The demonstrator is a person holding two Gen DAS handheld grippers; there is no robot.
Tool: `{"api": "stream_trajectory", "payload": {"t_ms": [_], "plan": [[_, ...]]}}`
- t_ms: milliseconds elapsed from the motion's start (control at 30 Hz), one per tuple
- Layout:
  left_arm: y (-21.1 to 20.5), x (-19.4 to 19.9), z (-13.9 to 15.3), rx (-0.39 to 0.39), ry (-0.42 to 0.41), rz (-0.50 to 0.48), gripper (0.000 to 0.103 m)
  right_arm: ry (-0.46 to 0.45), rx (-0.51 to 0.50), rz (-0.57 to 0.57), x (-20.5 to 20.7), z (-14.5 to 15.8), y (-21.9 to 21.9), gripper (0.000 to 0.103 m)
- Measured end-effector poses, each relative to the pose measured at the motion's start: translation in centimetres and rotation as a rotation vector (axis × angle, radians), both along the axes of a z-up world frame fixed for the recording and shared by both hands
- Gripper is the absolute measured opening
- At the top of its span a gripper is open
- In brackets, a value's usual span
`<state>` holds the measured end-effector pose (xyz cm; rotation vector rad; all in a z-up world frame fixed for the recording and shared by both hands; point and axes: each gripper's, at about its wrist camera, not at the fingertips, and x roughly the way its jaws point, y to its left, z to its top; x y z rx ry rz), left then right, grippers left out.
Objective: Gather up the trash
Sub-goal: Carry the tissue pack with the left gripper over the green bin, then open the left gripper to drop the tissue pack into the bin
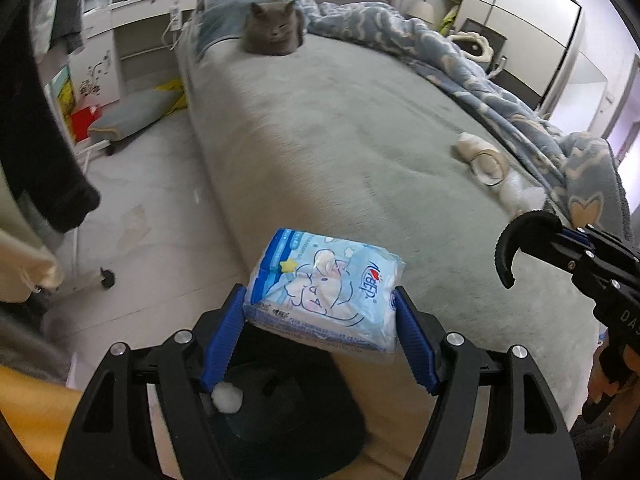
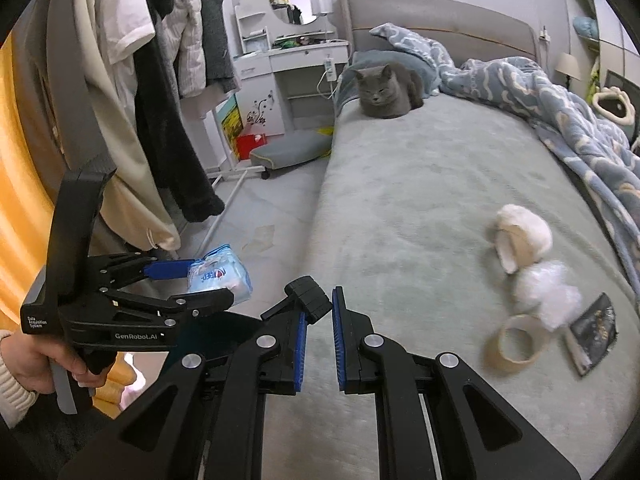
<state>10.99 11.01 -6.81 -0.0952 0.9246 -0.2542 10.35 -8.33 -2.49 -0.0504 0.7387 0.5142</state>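
Observation:
My left gripper is shut on a light blue tissue pack, held in the air over the bed's near corner; it also shows in the right wrist view. A dark bin with a white wad in it sits below. My right gripper is nearly shut and empty above the bed. On the bed to its right lie a tape roll, crumpled white plastic, a cream fluffy item and a dark wrapper.
A grey cat lies at the bed's head. A blue patterned blanket covers the bed's right side. Clothes hang on a rack at the left. A grey cushion stool and a white dresser stand beyond.

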Motion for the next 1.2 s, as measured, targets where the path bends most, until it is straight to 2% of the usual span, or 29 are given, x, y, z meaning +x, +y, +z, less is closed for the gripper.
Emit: {"api": "stream_trajectory", "payload": {"t_ms": [433, 667, 867, 967, 1200], "plan": [[4.6, -0.9, -2.7, 0.018, 0.125, 0.081, 0.074, 0.038, -0.022, 0.063, 0.7, -1.1, 5.8, 0.012], [7.5, -1.2, -5.5, 0.014, 0.247, 0.123, 0.074, 0.078, -0.056, 0.097, 1.0, -2.3, 8.5, 0.012], [9.1, -1.5, -7.7, 0.016, 0.33, 0.123, 0.075, 0.117, -0.086, 0.127, 1.4, -3.5, 11.0, 0.012], [9.9, -1.8, -8.9, -0.023, 0.38, 0.121, 0.075, 0.141, -0.107, 0.138, 1.6, -4.3, 12.1, 0.012], [10.9, -2.5, -9.8, -0.023, 0.416, 0.105, 0.076, 0.202, -0.137, 0.16, 2.0, -6.2, 13.8, 0.012]]}}
